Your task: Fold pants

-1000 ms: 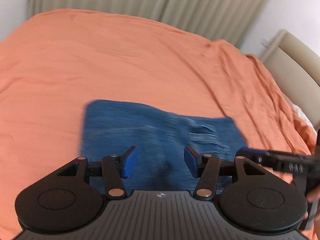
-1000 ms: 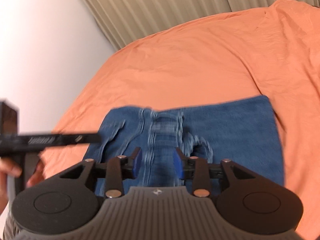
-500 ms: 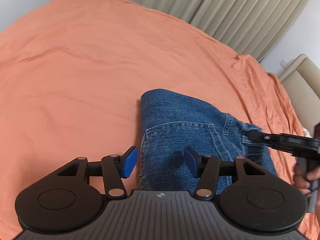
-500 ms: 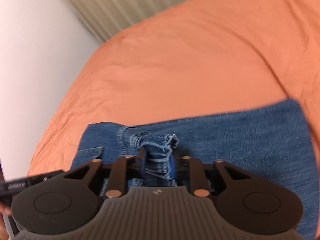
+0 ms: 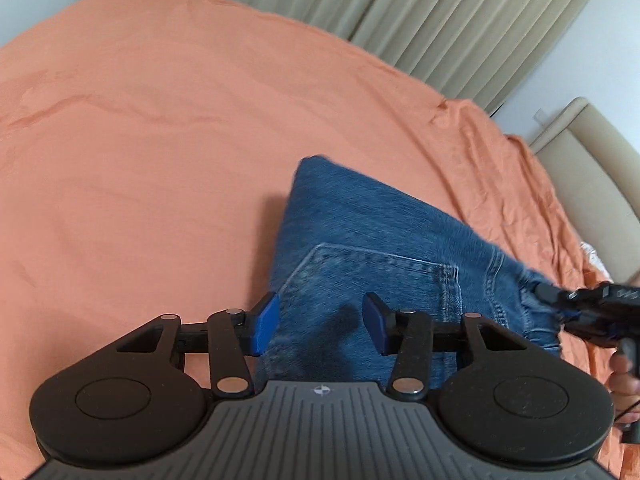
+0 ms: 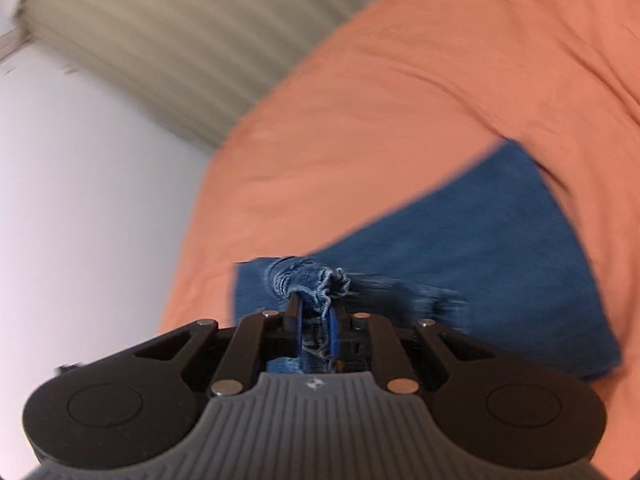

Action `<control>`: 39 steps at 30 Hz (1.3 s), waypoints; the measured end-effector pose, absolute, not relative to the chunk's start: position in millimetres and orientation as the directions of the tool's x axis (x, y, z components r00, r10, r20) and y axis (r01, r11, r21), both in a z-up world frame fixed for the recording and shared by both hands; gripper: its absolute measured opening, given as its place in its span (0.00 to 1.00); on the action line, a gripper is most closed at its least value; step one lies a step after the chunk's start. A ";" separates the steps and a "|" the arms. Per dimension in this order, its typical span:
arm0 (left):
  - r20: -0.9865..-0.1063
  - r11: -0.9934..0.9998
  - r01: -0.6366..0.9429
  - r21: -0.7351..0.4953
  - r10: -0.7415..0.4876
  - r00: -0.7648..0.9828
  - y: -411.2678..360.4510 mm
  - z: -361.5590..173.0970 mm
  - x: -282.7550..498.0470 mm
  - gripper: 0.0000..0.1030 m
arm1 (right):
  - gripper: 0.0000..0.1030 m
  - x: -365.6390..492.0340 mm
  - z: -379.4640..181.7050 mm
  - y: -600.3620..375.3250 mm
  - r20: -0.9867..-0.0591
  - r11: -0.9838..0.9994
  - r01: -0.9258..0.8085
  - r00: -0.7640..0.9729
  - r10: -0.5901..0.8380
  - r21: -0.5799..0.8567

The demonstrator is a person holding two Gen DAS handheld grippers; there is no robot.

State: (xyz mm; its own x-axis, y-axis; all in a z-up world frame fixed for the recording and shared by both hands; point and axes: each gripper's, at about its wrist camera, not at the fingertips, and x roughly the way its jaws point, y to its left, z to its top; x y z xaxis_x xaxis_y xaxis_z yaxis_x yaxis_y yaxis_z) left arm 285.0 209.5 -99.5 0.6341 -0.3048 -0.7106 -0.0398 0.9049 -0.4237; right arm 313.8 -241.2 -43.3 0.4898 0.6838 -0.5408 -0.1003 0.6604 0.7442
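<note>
Folded blue jeans (image 5: 376, 248) lie on the orange bedsheet (image 5: 160, 140), back pocket facing up. My left gripper (image 5: 320, 326) is open and empty, hovering just above the near left part of the jeans. My right gripper (image 6: 316, 320) is shut on a bunched edge of the jeans (image 6: 312, 280) and lifts it off the bed. In the left wrist view the right gripper (image 5: 560, 300) shows at the right edge, pinching the denim. The rest of the jeans (image 6: 480, 264) slopes away to the right.
The orange bedsheet (image 6: 400, 100) covers the whole bed. Beige curtains (image 5: 440, 20) hang behind it. A beige headboard (image 5: 592, 168) stands at the right. A white wall (image 6: 80, 200) lies left of the bed in the right wrist view.
My right gripper closed on the jeans' edge and has lifted it, tilting up. The left gripper stayed open and shifted left, so the jeans now sit to its right.
</note>
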 end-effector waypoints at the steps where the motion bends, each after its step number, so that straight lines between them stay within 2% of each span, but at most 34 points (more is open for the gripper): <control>1: -0.720 0.909 -0.043 -0.415 -0.299 0.626 208.8 -101.7 286.6 0.53 | 0.07 317.1 -51.7 -241.3 -0.558 0.670 -0.081 0.485 0.674 0.738; 5: -0.741 0.918 -0.049 -0.393 -0.284 0.608 206.8 -107.4 292.3 0.53 | 0.08 326.4 -77.1 -237.7 -0.597 0.696 -0.056 0.468 0.652 0.716; 7: -0.750 0.916 -0.065 -0.396 -0.282 0.598 208.4 -111.6 293.4 0.53 | 0.12 331.1 -85.1 -232.9 -0.589 0.687 -0.063 0.463 0.662 0.724; 8: -0.751 0.913 -0.070 -0.402 -0.286 0.595 209.1 -113.8 293.7 0.53 | 0.18 334.4 -88.4 -232.6 -0.585 0.682 -0.065 0.461 0.668 0.728; 9: -0.751 0.910 -0.074 -0.407 -0.288 0.594 209.7 -115.4 293.8 0.53 | 0.28 336.6 -90.9 -232.5 -0.580 0.678 -0.067 0.460 0.672 0.732; 11: -0.748 0.907 -0.078 -0.414 -0.290 0.597 207.0 -117.0 293.6 0.53 | 0.37 338.3 -96.9 -238.7 -0.578 0.673 -0.064 0.455 0.677 0.737; 12: -0.745 0.904 -0.080 -0.420 -0.294 0.599 207.1 -117.8 293.4 0.53 | 0.38 337.8 -99.4 -241.3 -0.570 0.661 -0.062 0.451 0.687 0.748; 18: -0.738 0.889 -0.100 -0.446 -0.302 0.603 209.9 -122.1 297.4 0.54 | 0.36 337.6 -127.9 -244.2 -0.472 0.520 -0.016 0.396 0.788 0.854; 19: -0.737 0.888 -0.105 -0.447 -0.300 0.605 210.0 -121.7 297.8 0.54 | 0.33 339.3 -130.8 -243.3 -0.459 0.502 -0.005 0.397 0.795 0.865; 20: -0.736 0.888 -0.109 -0.447 -0.296 0.608 210.1 -120.3 297.4 0.54 | 0.20 340.0 -131.4 -241.7 -0.449 0.488 0.003 0.396 0.801 0.873; 21: -0.735 0.888 -0.113 -0.446 -0.291 0.613 210.3 -118.5 296.7 0.53 | 0.18 339.7 -126.8 -239.8 -0.455 0.499 -0.006 0.402 0.794 0.866; 24: -0.713 0.883 -0.108 -0.456 -0.290 0.639 212.0 -109.2 291.8 0.52 | 0.14 335.1 -93.1 -228.9 -0.491 0.580 -0.108 0.421 0.763 0.808; 27: -0.685 0.884 -0.095 -0.458 -0.283 0.671 213.6 -94.7 288.5 0.52 | 0.13 329.3 -37.0 -215.0 -0.463 0.602 -0.242 0.448 0.765 0.761; 32: -0.627 0.873 -0.084 -0.481 -0.275 0.728 213.7 -70.2 287.8 0.50 | 0.13 327.3 70.1 -178.1 -0.456 0.675 -0.480 0.502 0.735 0.560; 35: -0.598 0.870 -0.069 -0.489 -0.277 0.752 209.0 -59.4 291.8 0.50 | 0.13 335.7 110.8 -180.4 -0.438 0.699 -0.507 0.548 0.713 0.504; 39: -0.595 0.878 -0.047 -0.475 -0.281 0.753 197.7 -58.3 309.3 0.50 | 0.12 361.9 107.3 -207.5 -0.518 0.781 -0.417 0.587 0.622 0.465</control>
